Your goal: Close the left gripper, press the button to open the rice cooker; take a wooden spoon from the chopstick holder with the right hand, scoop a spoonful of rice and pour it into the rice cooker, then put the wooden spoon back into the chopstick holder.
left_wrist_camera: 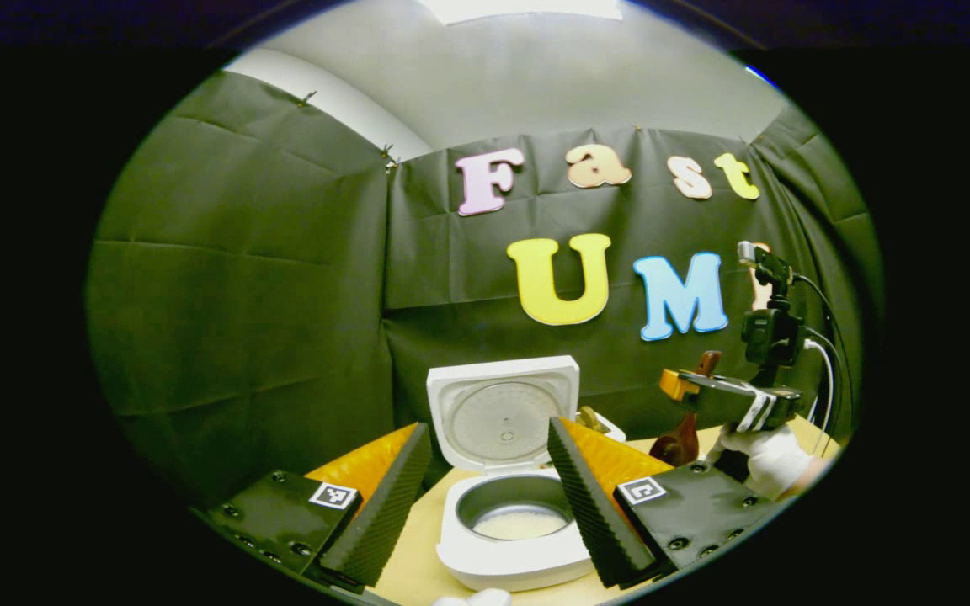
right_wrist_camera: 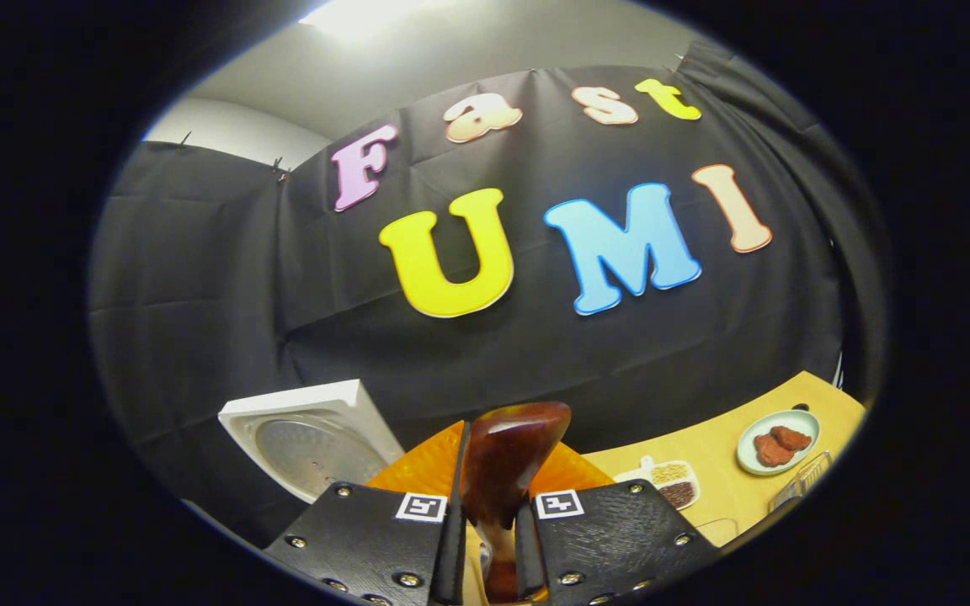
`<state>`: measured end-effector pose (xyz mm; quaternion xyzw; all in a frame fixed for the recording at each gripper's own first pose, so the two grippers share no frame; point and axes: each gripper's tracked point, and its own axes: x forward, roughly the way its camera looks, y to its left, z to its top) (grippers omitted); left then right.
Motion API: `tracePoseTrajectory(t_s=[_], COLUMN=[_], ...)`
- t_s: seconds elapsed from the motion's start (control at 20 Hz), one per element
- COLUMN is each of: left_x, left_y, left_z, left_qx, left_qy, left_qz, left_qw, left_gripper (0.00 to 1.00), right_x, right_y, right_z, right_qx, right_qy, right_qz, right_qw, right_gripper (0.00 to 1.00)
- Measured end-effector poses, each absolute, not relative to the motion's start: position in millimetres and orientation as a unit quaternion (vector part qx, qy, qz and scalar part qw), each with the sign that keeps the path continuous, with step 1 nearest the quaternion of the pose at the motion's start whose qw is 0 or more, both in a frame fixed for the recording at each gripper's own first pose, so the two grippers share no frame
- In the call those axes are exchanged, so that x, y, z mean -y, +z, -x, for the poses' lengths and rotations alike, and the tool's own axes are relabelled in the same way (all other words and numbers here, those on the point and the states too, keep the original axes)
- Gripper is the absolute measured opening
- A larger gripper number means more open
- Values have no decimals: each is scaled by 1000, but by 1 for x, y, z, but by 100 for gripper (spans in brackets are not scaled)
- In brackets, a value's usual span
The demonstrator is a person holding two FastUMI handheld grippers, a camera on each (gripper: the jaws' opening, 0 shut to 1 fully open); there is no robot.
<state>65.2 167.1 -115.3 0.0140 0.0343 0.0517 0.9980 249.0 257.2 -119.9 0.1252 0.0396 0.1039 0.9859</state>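
The white rice cooker [left_wrist_camera: 485,560] stands open on the table, its lid [left_wrist_camera: 502,412] tilted up and a thin layer of white rice [left_wrist_camera: 520,523] in the grey inner pot. My left gripper [left_wrist_camera: 489,509] is open, with a finger on either side of the cooker and a little nearer than it. Off to the right, a gloved hand [left_wrist_camera: 770,459] holds my right gripper [left_wrist_camera: 687,389] above the table. That gripper [right_wrist_camera: 489,539] is shut on a dark brown wooden spoon [right_wrist_camera: 506,463], which stands upright between the fingers. The spoon [left_wrist_camera: 680,442] hangs to the right of the cooker. The cooker lid [right_wrist_camera: 308,438] lies low on the left.
On the light wooden table [right_wrist_camera: 729,497] to the right are a pale plate with reddish-brown pieces [right_wrist_camera: 780,442], a small white tray of grains [right_wrist_camera: 674,484] and a wire rack [right_wrist_camera: 805,480]. Small white things [left_wrist_camera: 472,599] lie at the table's front edge. Black cloth walls close the back and sides.
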Motion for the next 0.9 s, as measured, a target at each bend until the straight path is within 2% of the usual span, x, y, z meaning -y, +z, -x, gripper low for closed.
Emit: tracePoseTrajectory(t_s=[0.45,0.9], left_x=[-84,-41], left_y=[-113,-106], left_z=[-80,-84], left_qx=[-35,-40], left_qy=[-15,-19], left_qz=[-11,-19], left_qw=[999,999], left_gripper=[99,99], right_x=[-102,34], right_y=[-145,-185], right_z=[-256,-254], right_qx=[-44,-59], right_qy=[3,-68], right_qz=[-120,-127], right_qw=[992,988], right_gripper=[24,24])
